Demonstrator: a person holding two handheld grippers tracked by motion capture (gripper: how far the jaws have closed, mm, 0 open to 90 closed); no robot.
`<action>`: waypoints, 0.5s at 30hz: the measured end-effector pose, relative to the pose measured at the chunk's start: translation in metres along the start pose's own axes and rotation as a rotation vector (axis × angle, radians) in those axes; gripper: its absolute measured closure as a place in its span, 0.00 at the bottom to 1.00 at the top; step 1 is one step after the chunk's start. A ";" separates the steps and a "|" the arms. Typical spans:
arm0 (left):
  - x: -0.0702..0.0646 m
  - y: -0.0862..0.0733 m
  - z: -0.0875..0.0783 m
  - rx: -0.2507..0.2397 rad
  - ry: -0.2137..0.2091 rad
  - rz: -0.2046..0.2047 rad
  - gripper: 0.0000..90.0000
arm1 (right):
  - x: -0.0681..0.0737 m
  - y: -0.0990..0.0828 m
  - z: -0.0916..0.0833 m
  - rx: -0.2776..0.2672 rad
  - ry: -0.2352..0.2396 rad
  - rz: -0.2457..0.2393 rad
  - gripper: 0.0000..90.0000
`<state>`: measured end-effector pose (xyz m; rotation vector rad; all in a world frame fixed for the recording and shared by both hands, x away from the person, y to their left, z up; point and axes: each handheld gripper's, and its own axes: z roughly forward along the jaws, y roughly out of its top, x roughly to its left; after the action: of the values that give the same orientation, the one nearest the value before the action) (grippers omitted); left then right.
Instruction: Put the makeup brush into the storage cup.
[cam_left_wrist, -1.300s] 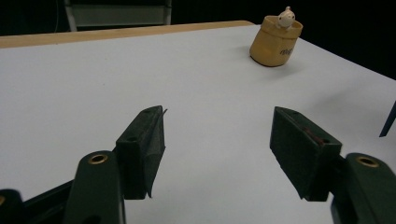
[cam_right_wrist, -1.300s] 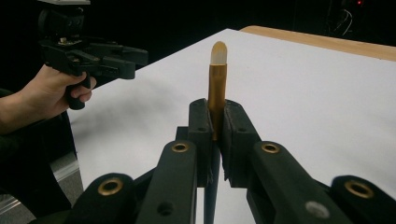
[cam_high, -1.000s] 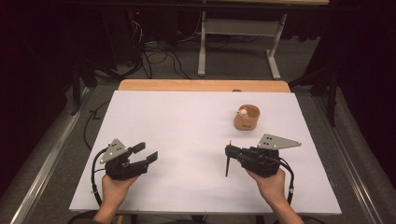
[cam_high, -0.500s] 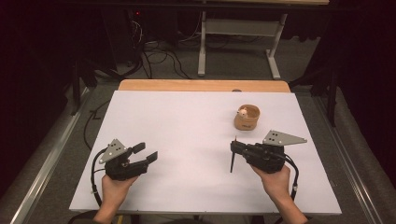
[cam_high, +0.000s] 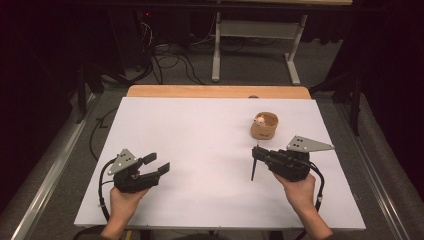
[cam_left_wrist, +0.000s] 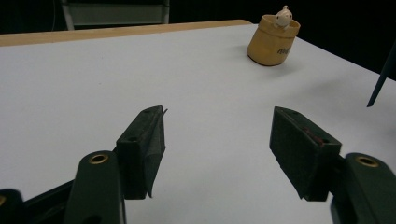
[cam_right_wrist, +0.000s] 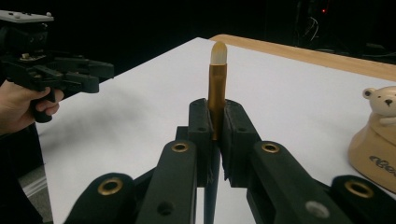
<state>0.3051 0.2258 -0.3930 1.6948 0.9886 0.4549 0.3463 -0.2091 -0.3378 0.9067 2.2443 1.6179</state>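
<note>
My right gripper (cam_high: 256, 151) is shut on a dark blue pencil-like stick (cam_high: 253, 169) that stands upright between its pads. Its gold band and whitish tip (cam_right_wrist: 217, 70) rise above the jaws, and the dark shaft hangs down toward the white table (cam_high: 200, 130). A tan cup-shaped holder (cam_high: 264, 127) with a small bear figure (cam_right_wrist: 383, 103) on its rim stands just beyond this gripper, apart from it. At the front left my left gripper (cam_high: 157, 165) rests low over the table, open, with nothing between its fingers (cam_left_wrist: 144, 140). The holder (cam_left_wrist: 273, 39) lies far ahead of it.
The white sheet covers a wooden tabletop whose bare strip (cam_high: 215, 91) shows at the far edge. Beyond it stand a desk frame (cam_high: 255, 45) and loose cables (cam_high: 165, 62) on the dark floor. A metal rail (cam_high: 45, 170) runs along the left side.
My right gripper has drifted a little to the right with the stick in it. The left gripper has stayed where it was.
</note>
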 end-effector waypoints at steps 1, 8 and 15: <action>-0.001 0.000 0.000 0.001 0.000 0.003 0.40 | -0.001 0.000 -0.001 0.002 -0.004 0.002 0.95; 0.000 -0.001 -0.001 0.001 0.000 0.001 0.40 | -0.005 0.002 -0.002 0.000 -0.018 0.008 0.95; -0.002 0.000 0.001 0.009 -0.005 0.012 0.40 | -0.009 0.004 -0.002 0.004 -0.028 0.005 0.95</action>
<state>0.3050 0.2235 -0.3934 1.7104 0.9788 0.4545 0.3541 -0.2150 -0.3350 0.9302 2.2295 1.5937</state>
